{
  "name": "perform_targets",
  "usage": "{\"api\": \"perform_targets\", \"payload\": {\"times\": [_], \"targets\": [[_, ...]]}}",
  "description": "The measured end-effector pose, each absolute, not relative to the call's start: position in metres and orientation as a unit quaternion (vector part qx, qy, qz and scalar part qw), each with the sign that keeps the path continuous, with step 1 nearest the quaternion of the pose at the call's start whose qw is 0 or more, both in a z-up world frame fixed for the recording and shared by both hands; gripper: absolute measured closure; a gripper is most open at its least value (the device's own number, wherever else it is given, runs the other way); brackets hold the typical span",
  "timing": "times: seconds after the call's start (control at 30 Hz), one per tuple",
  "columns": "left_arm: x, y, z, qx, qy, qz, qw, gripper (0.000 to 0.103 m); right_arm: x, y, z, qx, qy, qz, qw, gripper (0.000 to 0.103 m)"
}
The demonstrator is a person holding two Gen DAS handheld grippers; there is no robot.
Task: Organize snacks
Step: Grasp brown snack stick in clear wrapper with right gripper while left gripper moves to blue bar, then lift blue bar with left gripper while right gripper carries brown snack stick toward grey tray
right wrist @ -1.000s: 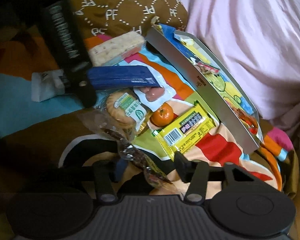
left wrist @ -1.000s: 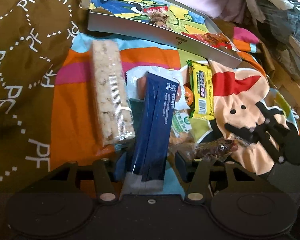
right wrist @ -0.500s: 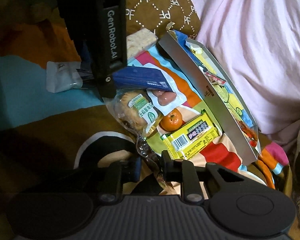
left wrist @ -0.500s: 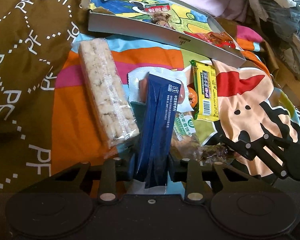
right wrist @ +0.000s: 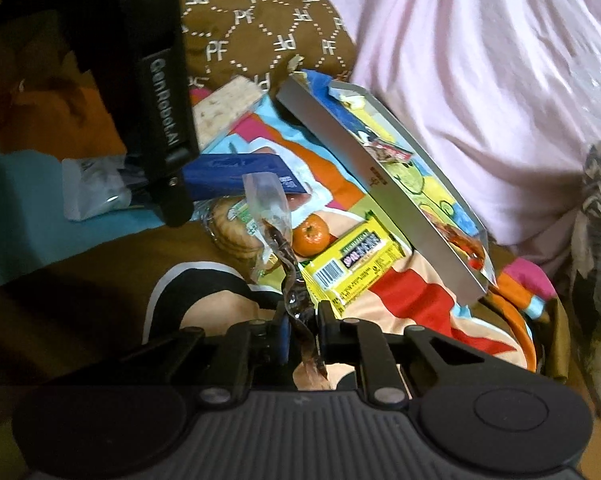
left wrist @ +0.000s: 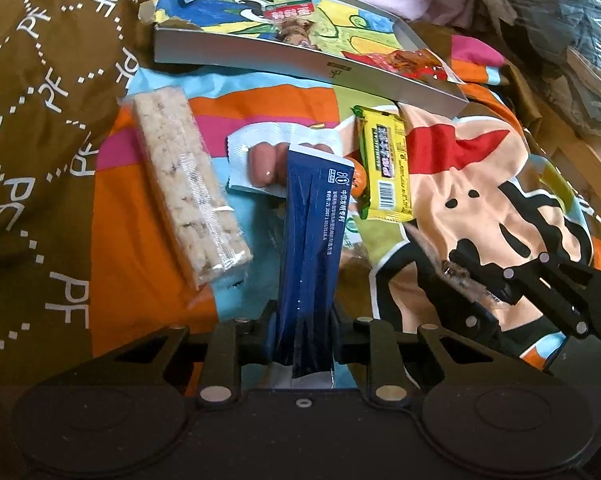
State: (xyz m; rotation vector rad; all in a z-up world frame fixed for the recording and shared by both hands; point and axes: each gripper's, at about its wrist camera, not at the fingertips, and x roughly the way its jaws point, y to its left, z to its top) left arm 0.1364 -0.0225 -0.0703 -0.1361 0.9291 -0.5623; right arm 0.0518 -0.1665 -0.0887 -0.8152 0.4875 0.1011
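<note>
Left wrist view
- left tool (left wrist: pixel 303 332): clamped on the near end of the blue sachet (left wrist: pixel 314 248), which runs from 6 o'clock up toward the centre.
- rice-crisp bar (left wrist: pixel 188 190): in clear wrap, at 9 o'clock of the sachet, lying on the bright cartoon blanket (left wrist: pixel 480 184).
- sausage pack (left wrist: pixel 260 162): white wrapper with pink sausages, partly under the far end of the sachet.
- yellow bar (left wrist: pixel 384 168): at 2 o'clock of the sachet, with a small orange (left wrist: pixel 358 182) tucked between them.
- grey tray (left wrist: pixel 300 60): at 12 o'clock, lined with a cartoon print; a red-labelled snack (left wrist: pixel 290 14) and a red packet (left wrist: pixel 400 60) lie inside it.
- right tool (left wrist: pixel 464 280): seen at 4 o'clock, pinching a clear wrapper.
- brown cover (left wrist: pixel 40 120): patterned cloth filling the 9 o'clock side.

Right wrist view
- right tool (right wrist: pixel 302 330): closed on a clear wrapper with dark dried snack (right wrist: pixel 278 236), which rises from 6 o'clock toward the centre.
- left tool (right wrist: pixel 156 120): its black body hangs at 10 o'clock, with the blue sachet (right wrist: pixel 236 176) sticking out toward 3 o'clock.
- biscuit pack (right wrist: pixel 234 226): round biscuits under a green label, just behind the clear wrapper.
- small orange (right wrist: pixel 310 234): beside the biscuit pack, touching the yellow bar (right wrist: pixel 350 264) at 4 o'clock of it.
- grey tray (right wrist: pixel 376 192): runs from 12 to 4 o'clock on the blanket.
- pink cloth (right wrist: pixel 480 80): fills the 2 o'clock area behind the tray.
</note>
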Motion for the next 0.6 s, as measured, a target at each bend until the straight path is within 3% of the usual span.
{"api": "perform_targets", "payload": {"times": [0.6], "targets": [[0.102, -0.037, -0.054, 0.024, 0.393, -0.264, 0.881, 0.078, 0.038, -0.173, -0.076, -0.357, 0.229, 0.027, 0.905, 0.089]]}}
